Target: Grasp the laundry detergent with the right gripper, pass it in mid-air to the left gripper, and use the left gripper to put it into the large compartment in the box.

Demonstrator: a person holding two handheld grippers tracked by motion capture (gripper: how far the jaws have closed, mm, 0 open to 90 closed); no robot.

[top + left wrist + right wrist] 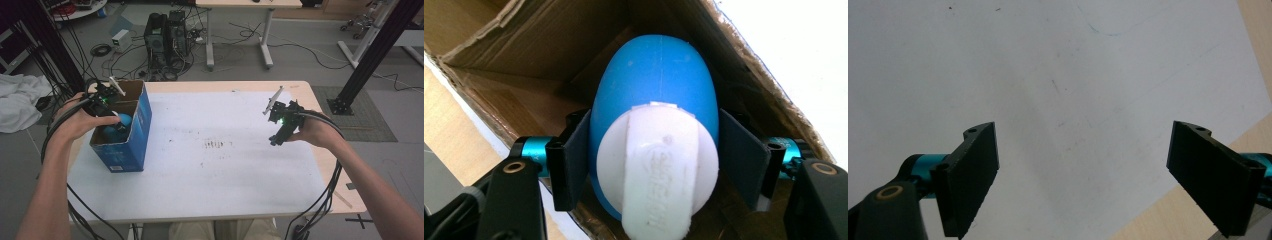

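Left gripper view is looking down into a cardboard box (549,55), where the left gripper (656,165) is pinching a blue egg-shaped bottle (654,75) between its two black pads (574,160), one pressing on each flank. A white cap (656,170) is facing the camera, with raised lettering running down its middle band; the letters are too soft to read. Brown inner walls and torn flap edges are framing the bottle, and a strip of white table covering is showing past the rim at upper right.

High view is showing what that one cannot: the box (142,125) is blue on the outside and is standing at the table's (210,165) left edge, with small pale print low on its near face, too tiny to read. The left gripper (116,116) is dipping into the open top, the bottle (121,121) appearing as a blue patch inside. The right gripper (276,140) is hovering well apart, over the table's right side.

Right gripper view is showing the right gripper (1083,180) spread wide over the white sheet (1048,75), nothing between its pads, with bare wood at the lower right corner.
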